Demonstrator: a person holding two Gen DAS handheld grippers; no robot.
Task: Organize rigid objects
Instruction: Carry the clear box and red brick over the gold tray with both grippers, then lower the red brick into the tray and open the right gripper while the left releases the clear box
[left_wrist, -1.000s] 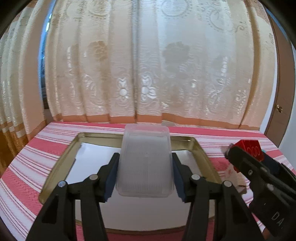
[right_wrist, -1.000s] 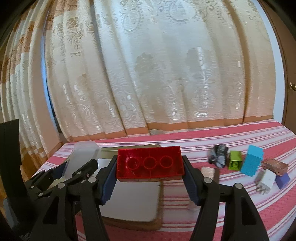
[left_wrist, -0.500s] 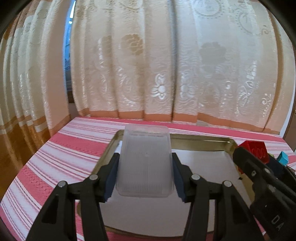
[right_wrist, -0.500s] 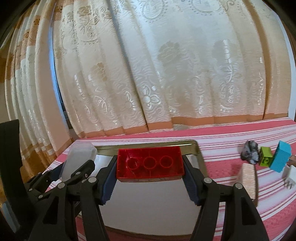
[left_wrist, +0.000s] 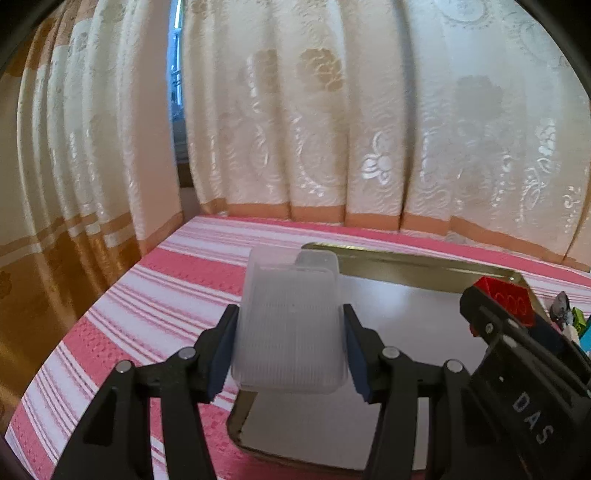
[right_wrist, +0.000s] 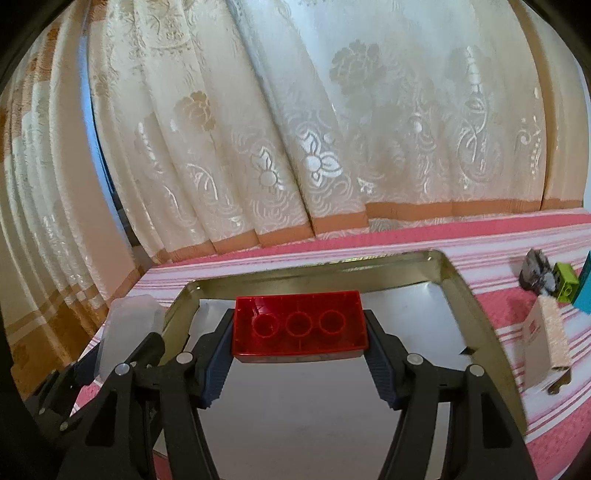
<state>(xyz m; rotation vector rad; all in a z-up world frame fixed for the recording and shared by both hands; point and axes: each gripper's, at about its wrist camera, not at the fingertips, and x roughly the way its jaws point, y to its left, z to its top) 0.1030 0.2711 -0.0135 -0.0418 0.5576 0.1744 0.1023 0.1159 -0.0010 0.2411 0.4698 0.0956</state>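
Lettering "DAS" is read on the right claw (left_wrist: 517, 306), clamped on a red brick (right_wrist: 300, 324), while a frosted plastic box (left_wrist: 290, 328) is gripped by the left claw (left_wrist: 290, 350) above the tray (right_wrist: 476, 306).

Translucent ribbed plastic box (left_wrist: 290, 332) and red brick (right_wrist: 300, 328) — each clamped between jaws above the tray (right_wrist: 476, 306).

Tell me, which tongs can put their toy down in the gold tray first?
Probably the right tongs. Their red brick hangs over the middle of the gold tray. The left tongs hold the clear box over the tray's left edge, partly above the striped cloth.
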